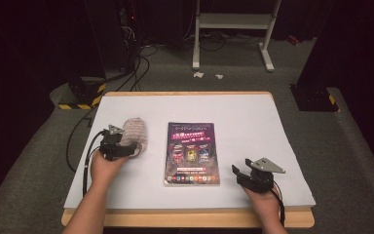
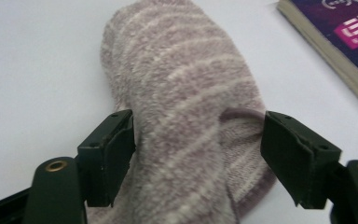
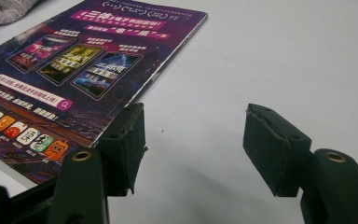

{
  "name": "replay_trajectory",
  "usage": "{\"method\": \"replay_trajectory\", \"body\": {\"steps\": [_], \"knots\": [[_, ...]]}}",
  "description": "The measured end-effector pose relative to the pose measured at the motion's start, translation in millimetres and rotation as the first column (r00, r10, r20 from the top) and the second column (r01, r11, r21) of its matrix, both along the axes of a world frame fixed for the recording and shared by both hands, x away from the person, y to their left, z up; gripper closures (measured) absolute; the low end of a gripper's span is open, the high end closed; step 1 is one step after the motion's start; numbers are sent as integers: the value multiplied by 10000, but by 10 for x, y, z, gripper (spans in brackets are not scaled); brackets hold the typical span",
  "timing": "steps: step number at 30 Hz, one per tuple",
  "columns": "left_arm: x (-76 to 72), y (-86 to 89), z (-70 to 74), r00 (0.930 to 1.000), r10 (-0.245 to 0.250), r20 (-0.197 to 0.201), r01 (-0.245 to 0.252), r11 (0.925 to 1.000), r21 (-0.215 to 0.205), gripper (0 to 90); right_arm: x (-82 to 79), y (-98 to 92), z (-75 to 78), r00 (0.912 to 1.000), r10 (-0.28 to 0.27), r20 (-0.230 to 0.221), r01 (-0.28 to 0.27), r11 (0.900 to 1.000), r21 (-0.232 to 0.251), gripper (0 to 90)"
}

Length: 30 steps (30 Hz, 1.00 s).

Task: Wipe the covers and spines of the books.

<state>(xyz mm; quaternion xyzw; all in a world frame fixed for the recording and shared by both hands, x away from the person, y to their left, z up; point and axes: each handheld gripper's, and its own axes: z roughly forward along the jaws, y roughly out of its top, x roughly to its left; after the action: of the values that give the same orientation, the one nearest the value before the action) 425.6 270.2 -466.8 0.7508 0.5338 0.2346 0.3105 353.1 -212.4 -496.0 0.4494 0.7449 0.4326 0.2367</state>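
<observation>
Dark surroundings frame a grey carpeted floor (image 1: 39, 161), with a white metal stand (image 1: 233, 29) at the top centre of the high view and black cables (image 1: 126, 73) trailing across the upper left. At the middle of that view sits a wooden table (image 1: 185, 218) covered by a white sheet (image 1: 253, 126).

A purple magazine (image 1: 192, 153) lies flat at the centre of the sheet, its cover printed with pink banners and small pictures. To its left, in the left-centre of the frame, lies a fluffy pinkish-grey striped sock (image 1: 135, 130).

The left gripper (image 1: 126, 149) is held in the person's left hand (image 1: 106, 168), at the near end of the sock. In the left gripper view its jaws stand spread, one on each side of the sock (image 2: 186, 121); the left jaw sits against the fabric, while whether the right jaw touches cannot be told. A corner of the magazine (image 2: 340, 42) shows at the upper right of that view.

The right gripper (image 1: 239, 171) is held in the right hand (image 1: 263, 200) at the lower right of the high view, just beside the magazine's lower right corner. In the right gripper view its jaws are spread apart over bare sheet (image 3: 279, 60), pinching nothing, with the magazine (image 3: 74, 70) filling the upper left and the sock (image 3: 4, 10) at the top-left corner.
</observation>
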Motion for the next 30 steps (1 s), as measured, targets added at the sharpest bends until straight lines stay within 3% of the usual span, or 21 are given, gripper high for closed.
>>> {"method": "replay_trajectory", "body": {"steps": [10,14,19,22,30], "knots": [[-303,-222,238,9935,-687,909,687,9976,26,277,-10,21,3,9999,128,-38,-128,9999,6,395],[-405,-287,287,9899,-1001,1005,1055,9932,-502,287,-16,38,-2,9998,172,-60,-172,9999,-4,406],[-494,-460,191,9839,-1667,643,1733,9779,-1166,318,-14,60,-2,9991,413,-128,-413,9991,-3,402],[-532,-595,99,9787,-2013,392,2048,9701,-1300,334,-21,92,9,9975,683,-172,-683,9977,11,404],[-618,-961,-145,9508,-3083,-307,3024,9451,-1239,383,-49,155,11,9955,924,-188,-923,9957,38,387]]}}
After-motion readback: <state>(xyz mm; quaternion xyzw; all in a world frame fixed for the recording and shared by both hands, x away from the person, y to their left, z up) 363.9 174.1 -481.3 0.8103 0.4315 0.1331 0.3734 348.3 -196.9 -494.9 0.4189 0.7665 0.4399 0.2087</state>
